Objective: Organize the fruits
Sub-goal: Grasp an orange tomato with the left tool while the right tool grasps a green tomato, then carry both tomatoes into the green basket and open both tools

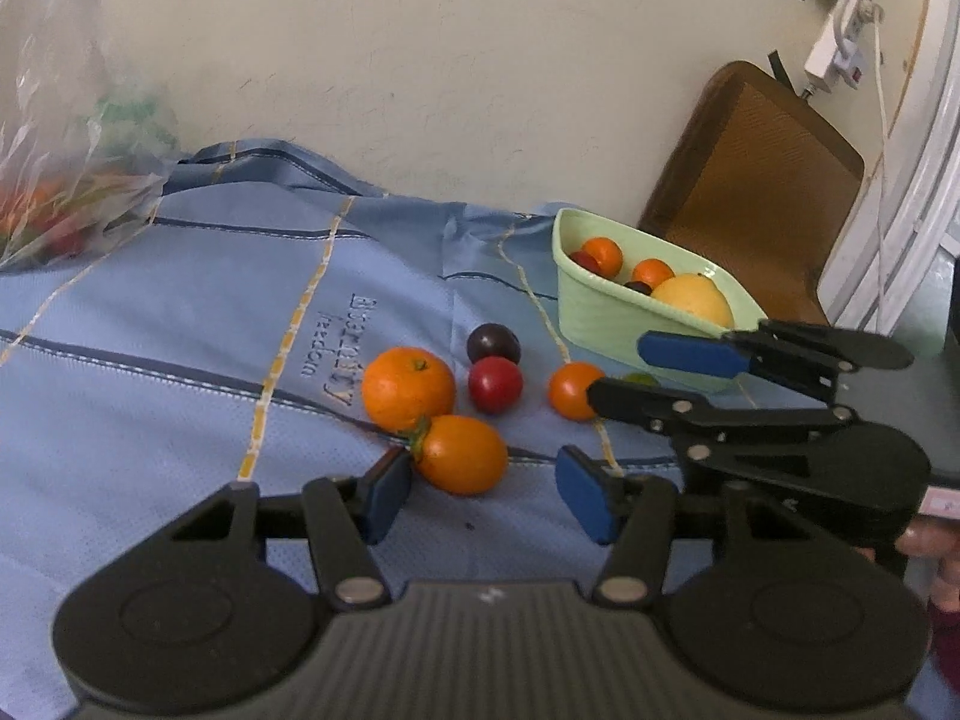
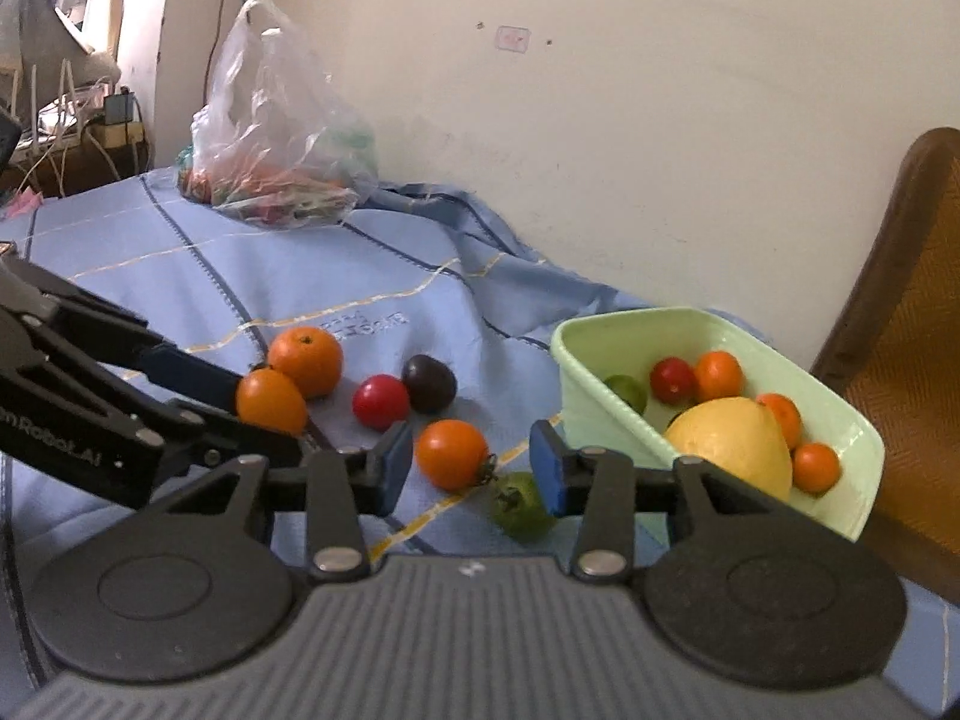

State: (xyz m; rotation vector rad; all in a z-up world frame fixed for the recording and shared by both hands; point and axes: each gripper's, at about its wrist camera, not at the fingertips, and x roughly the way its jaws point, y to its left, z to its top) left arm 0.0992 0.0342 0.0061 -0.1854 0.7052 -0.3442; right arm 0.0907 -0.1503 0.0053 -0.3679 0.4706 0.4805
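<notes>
Loose fruit on the blue cloth (image 1: 180, 312), both grippers open near it.

In the left wrist view, the left gripper (image 1: 480, 489) has its fingers spread, with an oval tomato (image 1: 462, 453) between them at the centre, touching the orange (image 1: 408, 387). The right gripper (image 2: 471, 468), also open, frames an orange tomato (image 2: 451, 453) in the right wrist view; a green tomato (image 2: 519, 507) lies beside its right finger. The green tub (image 2: 606, 414) at the right of the frame holds a lemon (image 2: 732, 447) and small fruits.
</notes>
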